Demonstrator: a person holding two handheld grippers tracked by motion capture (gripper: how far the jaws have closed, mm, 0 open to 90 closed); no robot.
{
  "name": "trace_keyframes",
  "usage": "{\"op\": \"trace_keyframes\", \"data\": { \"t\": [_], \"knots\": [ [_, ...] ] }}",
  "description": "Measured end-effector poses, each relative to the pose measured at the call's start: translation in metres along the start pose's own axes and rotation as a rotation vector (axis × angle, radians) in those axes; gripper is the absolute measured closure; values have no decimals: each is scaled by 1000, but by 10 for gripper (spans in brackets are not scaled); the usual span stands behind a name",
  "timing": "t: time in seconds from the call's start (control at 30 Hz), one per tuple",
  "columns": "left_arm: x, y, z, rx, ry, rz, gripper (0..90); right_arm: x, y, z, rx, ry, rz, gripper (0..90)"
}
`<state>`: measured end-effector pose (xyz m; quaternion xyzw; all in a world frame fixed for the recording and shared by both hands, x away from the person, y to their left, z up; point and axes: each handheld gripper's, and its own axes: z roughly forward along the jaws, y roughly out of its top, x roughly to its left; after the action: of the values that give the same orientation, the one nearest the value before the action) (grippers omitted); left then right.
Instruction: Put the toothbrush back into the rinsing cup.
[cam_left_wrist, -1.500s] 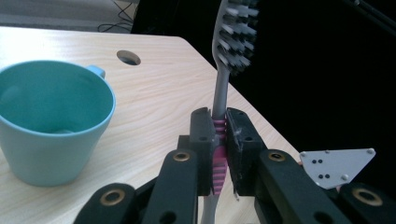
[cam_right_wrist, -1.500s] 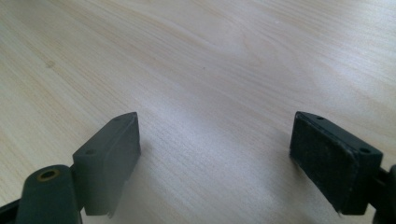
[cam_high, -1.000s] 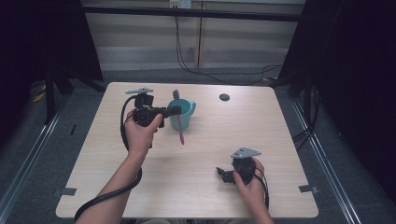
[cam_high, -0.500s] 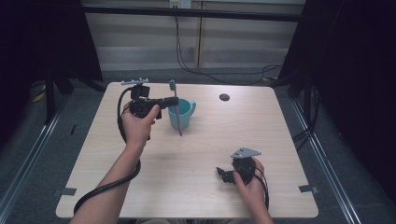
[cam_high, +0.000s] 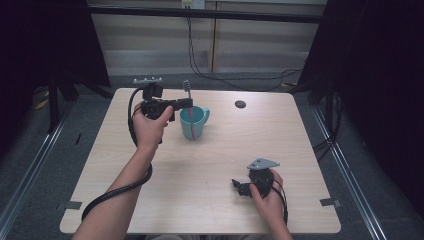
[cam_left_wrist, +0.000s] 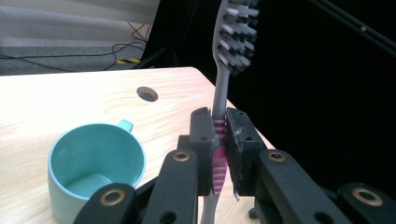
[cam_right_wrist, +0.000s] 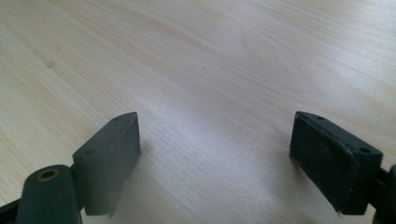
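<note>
My left gripper (cam_high: 188, 103) (cam_left_wrist: 218, 140) is shut on a toothbrush (cam_high: 186, 88) (cam_left_wrist: 221, 93), gripping its pink ribbed grip. The brush stands nearly upright, with its grey neck and bristles on top. Its pink lower end hangs across the teal mug (cam_high: 193, 123) in the high view; contact cannot be made out. In the left gripper view the mug (cam_left_wrist: 95, 163) stands upright and hollow, just left of the jaws. My right gripper (cam_high: 239, 186) (cam_right_wrist: 205, 154) rests low at the table's near right, open, with only bare wood between its jaws.
The light wooden table (cam_high: 210, 165) has a small dark round hole (cam_high: 240, 104) (cam_left_wrist: 147, 94) at the back right. Black curtains flank both sides, and cables lie on the floor behind. My left gripper's cable (cam_high: 117, 192) loops along the forearm.
My left gripper has lifted and shifted back and left, turning the toothbrush from a slant to nearly upright by the mug. The right gripper has stayed still.
</note>
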<state>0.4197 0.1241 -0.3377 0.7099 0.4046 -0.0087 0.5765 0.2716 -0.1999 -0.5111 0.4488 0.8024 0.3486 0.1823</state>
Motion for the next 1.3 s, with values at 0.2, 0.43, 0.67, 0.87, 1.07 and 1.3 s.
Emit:
{"op": "trace_keyframes", "data": {
  "t": [0.2, 0.43, 0.67, 0.87, 1.07, 1.3],
  "knots": [
    [-2, 10, 1, -12, 3, 15, 821, 0, 0, 0, 0, 0, 2, 157],
    [-1, 17, 2, -21, 10, 14, 821, 0, 0, 0, -1, 0, 1, 157],
    [-1, 23, 4, -28, 20, 10, 821, 0, 0, 0, -2, -1, 0, 157],
    [2, 25, 8, -30, 41, 14, 820, 0, 0, 0, -3, -1, -1, 157],
    [8, 27, 13, -31, 55, 13, 820, 0, 0, 0, -3, -1, -3, 158],
    [15, 27, 19, -47, 80, 16, 820, 0, 0, 0, -3, -1, -3, 157]
  ]
}}
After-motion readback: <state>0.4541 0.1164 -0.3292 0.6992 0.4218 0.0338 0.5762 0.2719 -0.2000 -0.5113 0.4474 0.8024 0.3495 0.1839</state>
